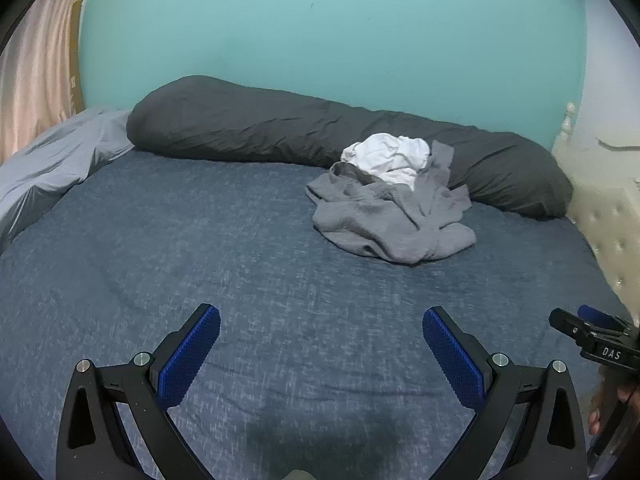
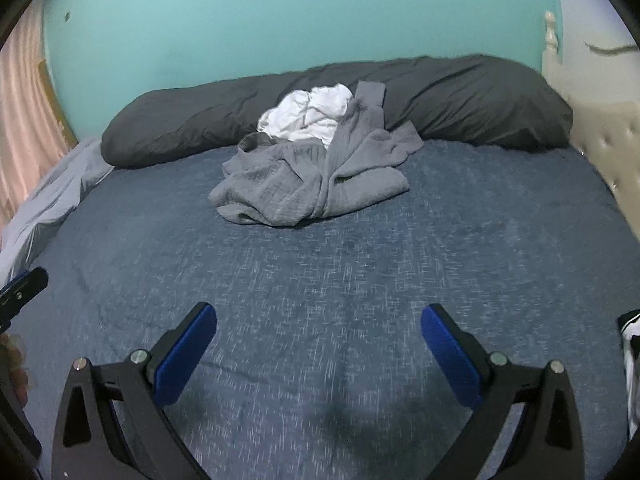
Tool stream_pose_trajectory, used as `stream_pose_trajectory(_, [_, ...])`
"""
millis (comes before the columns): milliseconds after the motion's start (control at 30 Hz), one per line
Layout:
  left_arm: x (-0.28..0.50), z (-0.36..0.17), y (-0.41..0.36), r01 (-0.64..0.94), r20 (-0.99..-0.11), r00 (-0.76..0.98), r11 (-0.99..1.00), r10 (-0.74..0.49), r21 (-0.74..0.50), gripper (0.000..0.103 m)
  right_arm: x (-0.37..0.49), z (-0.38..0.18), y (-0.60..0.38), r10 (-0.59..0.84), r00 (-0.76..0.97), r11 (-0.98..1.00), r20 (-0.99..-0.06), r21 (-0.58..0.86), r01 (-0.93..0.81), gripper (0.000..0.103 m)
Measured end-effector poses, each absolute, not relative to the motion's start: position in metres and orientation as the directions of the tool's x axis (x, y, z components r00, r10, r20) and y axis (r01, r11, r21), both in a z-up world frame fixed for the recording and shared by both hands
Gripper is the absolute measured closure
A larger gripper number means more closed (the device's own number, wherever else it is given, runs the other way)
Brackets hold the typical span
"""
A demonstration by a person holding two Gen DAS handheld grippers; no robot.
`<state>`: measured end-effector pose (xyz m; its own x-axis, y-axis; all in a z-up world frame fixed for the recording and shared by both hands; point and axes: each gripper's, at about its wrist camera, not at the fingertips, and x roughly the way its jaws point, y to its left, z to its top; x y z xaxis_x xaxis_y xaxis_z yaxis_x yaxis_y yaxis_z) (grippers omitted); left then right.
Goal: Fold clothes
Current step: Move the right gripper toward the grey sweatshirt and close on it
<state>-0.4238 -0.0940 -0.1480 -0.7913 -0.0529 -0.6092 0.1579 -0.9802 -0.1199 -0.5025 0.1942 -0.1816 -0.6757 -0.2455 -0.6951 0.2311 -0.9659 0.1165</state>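
clothes (image 2: 312, 176) untouched; left gripper (image 1: 321, 336), right gripper (image 2: 319, 332) jaws wide, empty.

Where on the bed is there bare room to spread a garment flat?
The blue bedspread lies bare between both open grippers and the grey garment. It is crowded at the far side: the grey garment and white garment bunch against the dark bolster pillow.

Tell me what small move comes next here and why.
Probably reach both forward to the gray garment. The left hand-held gripper and right hand-held gripper are open and empty, and the clothes lie crumpled far across the bed.
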Motion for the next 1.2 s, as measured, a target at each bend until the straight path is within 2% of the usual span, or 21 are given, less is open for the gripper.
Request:
stream_pose_trajectory(433, [-0.497,-0.167,-0.129,0.197,-0.672,-0.738,-0.974,-0.07,-0.115,0.0,-0.596,-0.22,0.162,-0.226,-0.6,-0.968,-0.767,0.108,0.227,0.002])
stream_pose_trajectory(567, [-0.522,-0.18,-0.14,0.218,-0.696,-0.714,-0.969,-0.076,-0.119,0.0,-0.632,-0.233,0.155,-0.229,-0.577,-0.969,-0.784,0.127,0.212,0.007])
stream_pose_trajectory(767, [-0.55,-0.196,-0.151,0.233,-0.713,-0.697,-0.964,-0.074,-0.127,0.0,-0.676,-0.253,0.142,-0.214,-0.572,-0.972,-0.792,0.115,0.204,0.008])
stream_pose_trajectory(1067, [-0.565,-0.212,-0.166,0.244,-0.73,-0.68,-0.96,-0.068,-0.139,0.0,-0.738,-0.292,0.126,-0.224,-0.548,-0.974,-0.806,0.177,0.138,0.008])
stream_pose_trajectory(1200, [-0.567,-0.218,-0.172,0.247,-0.734,-0.676,-0.959,-0.067,-0.14,0.0,-0.757,-0.305,0.11,-0.217,-0.536,-0.975,-0.816,0.154,0.16,0.008])
